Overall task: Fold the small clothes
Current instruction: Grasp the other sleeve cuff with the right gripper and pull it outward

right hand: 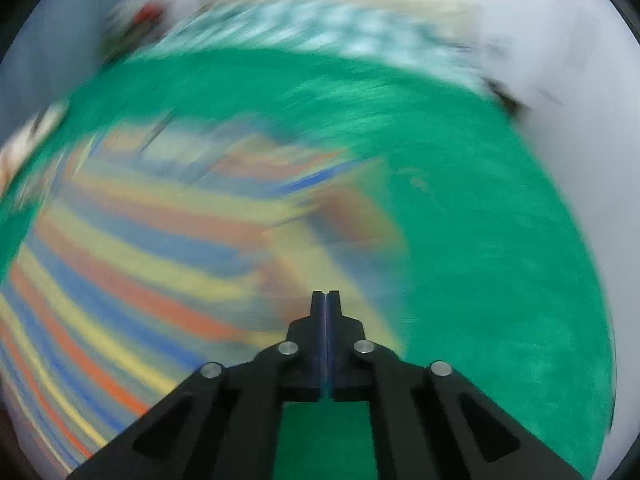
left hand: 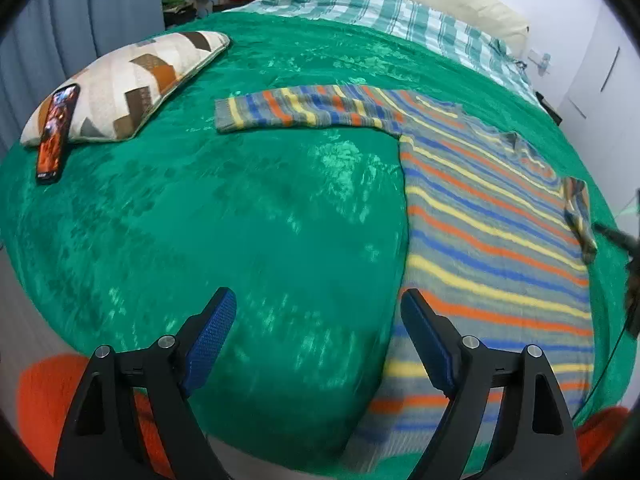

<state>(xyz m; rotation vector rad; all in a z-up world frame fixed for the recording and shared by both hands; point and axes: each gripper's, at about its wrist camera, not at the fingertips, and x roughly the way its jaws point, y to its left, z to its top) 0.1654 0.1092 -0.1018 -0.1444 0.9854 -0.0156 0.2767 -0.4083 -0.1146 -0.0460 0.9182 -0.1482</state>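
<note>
Only the left wrist view is sharp enough to read the room: a striped sweater [left hand: 492,216] lies flat on a green blanket [left hand: 256,216] that covers a bed, with a patterned pillow [left hand: 128,80] at the far left and a phone [left hand: 56,134] leaning against the pillow's near corner, its lower end on the blanket. Beyond the blanket a teal plaid sheet [left hand: 384,12] runs along the head of the bed, and a heap of clothes sits in the far corner.

The right wrist view is smeared by motion; it gives only the sweater's stripes [right hand: 132,264] on the left and bare green blanket [right hand: 500,240] on the right, with nothing of the pillow or phone readable.

The sweater's body runs from the near edge of the bed away toward the headboard, its long axis roughly along the left camera's line of sight, hem nearest and collar farthest. One sleeve stretches straight out to the left, cuff pointing toward the pillow; the other sleeve is folded in along the right edge.

The left gripper [left hand: 318,304] hovers with its blue-padded jaws spread wide and nothing between them, the right-hand finger over the sweater's near left edge. The right gripper [right hand: 326,294] has its jaws pressed fully together, empty, above the sweater's right border.
</note>
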